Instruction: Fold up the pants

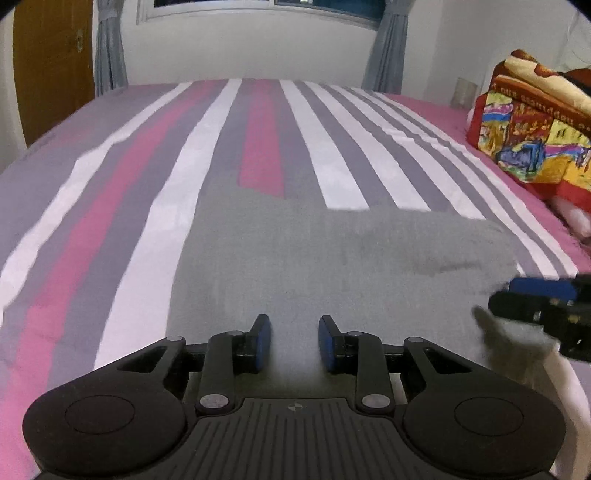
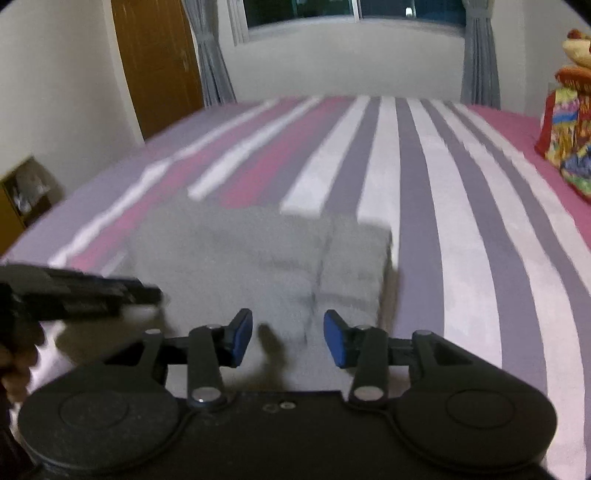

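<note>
striped bedding in pink, grey and white covers the bed [image 1: 110,206], with a white wall, a window [image 2: 354,14] framed by grey curtains and a brown door [image 1: 51,62] behind it. on the bed's right side sits a bright, multicoloured folded blanket [image 1: 528,140].

the grey pants [image 1: 332,266] lie flat on the sheet near its front edge, folded into a compact block (the right wrist view is blurred, but a seam or fold line shows down the cloth).

the left gripper [image 1: 294,341] hovers just over the near part of the pants, its blue-padded fingers [image 1: 263,343] spread apart with only cloth showing in the gap; nothing is pinched. the right gripper [image 2: 288,339] sits at the pants' near right part, its fingers likewise parted and holding nothing. each gripper appears at the edge of the other's view.
</note>
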A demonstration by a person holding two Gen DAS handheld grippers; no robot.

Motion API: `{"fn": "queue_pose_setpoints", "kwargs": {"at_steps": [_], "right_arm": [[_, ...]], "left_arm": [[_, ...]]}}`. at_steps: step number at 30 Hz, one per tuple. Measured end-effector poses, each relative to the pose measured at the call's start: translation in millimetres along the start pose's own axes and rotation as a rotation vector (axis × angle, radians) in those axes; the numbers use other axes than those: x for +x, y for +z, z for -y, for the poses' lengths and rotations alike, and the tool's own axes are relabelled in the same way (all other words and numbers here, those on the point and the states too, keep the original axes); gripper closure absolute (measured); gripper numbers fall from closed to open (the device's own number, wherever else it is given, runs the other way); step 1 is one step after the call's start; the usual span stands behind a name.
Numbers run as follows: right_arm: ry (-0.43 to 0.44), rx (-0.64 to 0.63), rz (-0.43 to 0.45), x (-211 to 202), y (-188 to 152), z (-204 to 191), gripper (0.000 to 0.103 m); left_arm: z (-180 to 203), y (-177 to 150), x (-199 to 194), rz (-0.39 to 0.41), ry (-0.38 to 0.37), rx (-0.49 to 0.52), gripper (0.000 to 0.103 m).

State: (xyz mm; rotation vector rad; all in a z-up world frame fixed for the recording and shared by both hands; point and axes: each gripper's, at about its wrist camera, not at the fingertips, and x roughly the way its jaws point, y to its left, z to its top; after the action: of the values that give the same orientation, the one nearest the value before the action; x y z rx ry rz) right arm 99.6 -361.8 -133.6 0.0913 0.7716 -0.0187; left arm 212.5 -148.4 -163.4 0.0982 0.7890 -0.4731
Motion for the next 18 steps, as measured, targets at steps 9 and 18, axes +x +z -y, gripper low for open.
{"fn": "queue_pose_setpoints", "kwargs": {"at_steps": [9, 18], "right_arm": [[-0.095, -0.029, -0.069, 57, 17, 10, 0.060], [-0.080, 0.025, -0.054, 55, 13, 15, 0.058]], "left_arm": [[-5, 29, 45, -0.032, 0.041, -0.014, 0.074], [-3, 26, 52, -0.028, 0.051, -0.025, 0.075]]}}
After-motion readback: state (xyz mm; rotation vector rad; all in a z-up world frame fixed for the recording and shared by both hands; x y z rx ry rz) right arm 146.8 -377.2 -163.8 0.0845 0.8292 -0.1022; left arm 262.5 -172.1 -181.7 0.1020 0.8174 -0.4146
